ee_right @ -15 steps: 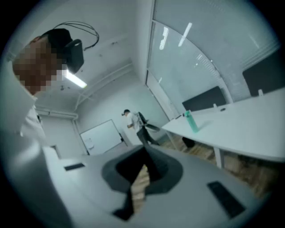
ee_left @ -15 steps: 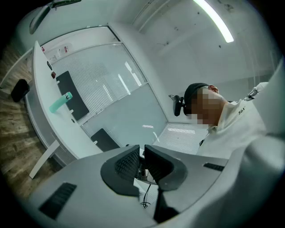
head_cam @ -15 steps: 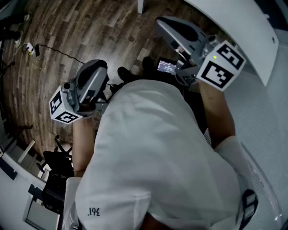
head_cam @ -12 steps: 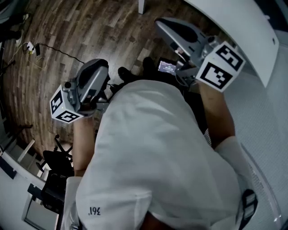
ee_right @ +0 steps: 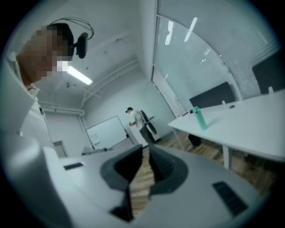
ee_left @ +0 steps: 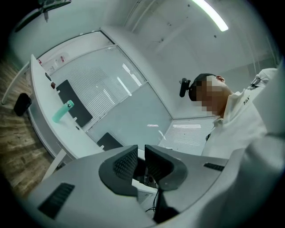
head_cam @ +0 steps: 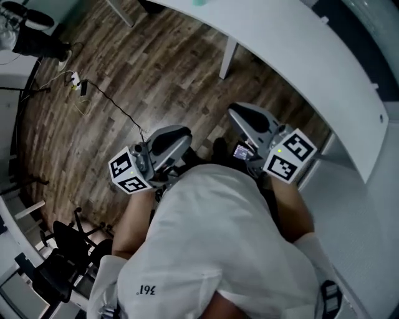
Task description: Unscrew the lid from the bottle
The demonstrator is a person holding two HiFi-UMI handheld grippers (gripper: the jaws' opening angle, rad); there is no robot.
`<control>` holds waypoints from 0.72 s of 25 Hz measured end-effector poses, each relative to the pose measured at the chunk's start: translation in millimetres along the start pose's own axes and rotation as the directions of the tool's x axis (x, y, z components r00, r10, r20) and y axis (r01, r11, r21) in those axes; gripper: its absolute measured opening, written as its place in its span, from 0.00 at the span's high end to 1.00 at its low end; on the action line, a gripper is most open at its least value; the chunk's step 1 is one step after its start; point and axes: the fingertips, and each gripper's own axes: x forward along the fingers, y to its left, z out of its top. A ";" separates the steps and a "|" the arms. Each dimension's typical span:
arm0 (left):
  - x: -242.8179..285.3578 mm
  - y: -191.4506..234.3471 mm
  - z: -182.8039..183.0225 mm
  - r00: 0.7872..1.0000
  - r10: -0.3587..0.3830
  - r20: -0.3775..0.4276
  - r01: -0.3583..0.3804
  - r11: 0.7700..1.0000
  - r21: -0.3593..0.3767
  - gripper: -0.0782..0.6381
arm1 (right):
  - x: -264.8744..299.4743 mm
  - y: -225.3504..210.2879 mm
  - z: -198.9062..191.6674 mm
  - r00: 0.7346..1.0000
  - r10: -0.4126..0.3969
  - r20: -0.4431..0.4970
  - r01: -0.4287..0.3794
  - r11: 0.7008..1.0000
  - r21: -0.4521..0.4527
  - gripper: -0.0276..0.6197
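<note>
A teal bottle (ee_left: 62, 111) stands on the long white table (ee_left: 49, 120), far from both grippers. In the right gripper view the bottle (ee_right: 199, 118) is upright with its lid on, near the table (ee_right: 249, 129) edge. I hold both grippers close to my chest, above the wooden floor. The left gripper (head_cam: 177, 134) is shut with nothing between its jaws (ee_left: 141, 153). The right gripper (head_cam: 235, 112) is shut and empty too (ee_right: 145, 153). In the head view my white shirt hides my arms, and only a teal speck (head_cam: 198, 2) shows at the top edge.
The curved white table (head_cam: 293, 50) with its leg (head_cam: 227, 56) runs across the top right. A cable and power strip (head_cam: 75, 81) lie on the wooden floor at the left. Black office chairs (head_cam: 56, 261) stand at the lower left. Another person (ee_right: 136, 120) stands by a whiteboard.
The head view has shifted: more floor and table show at the top. Both grippers now sit lower in the frame and closer together. Both stay shut.
</note>
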 end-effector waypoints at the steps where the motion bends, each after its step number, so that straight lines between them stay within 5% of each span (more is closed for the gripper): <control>1: 1.2 2.3 2.0 1.000 0.013 0.002 -0.013 1.000 0.021 0.81 | 3.0 0.0 -1.2 1.000 -0.001 -0.006 0.001 1.000 -0.010 0.86; 3: 4.0 7.4 4.7 0.999 0.041 0.003 -0.042 0.997 0.063 0.81 | 7.0 -1.9 -3.5 1.000 -0.006 -0.017 0.006 1.000 -0.023 0.67; 4: 5.3 10.0 5.5 0.998 0.055 0.004 -0.056 0.995 0.083 0.81 | 7.9 -3.9 -4.5 1.000 -0.012 -0.020 0.011 1.000 -0.026 0.66; 12: 17.9 26.2 -5.5 0.989 0.142 -0.026 -0.135 0.973 0.189 0.80 | 1.2 -24.3 -9.0 0.998 -0.060 -0.035 0.055 0.990 -0.131 0.66; 18: 30.1 35.8 -9.2 0.980 0.198 -0.030 -0.187 0.957 0.224 0.80 | -2.6 -33.9 -9.1 0.996 -0.009 -0.094 -0.003 0.992 -0.124 0.66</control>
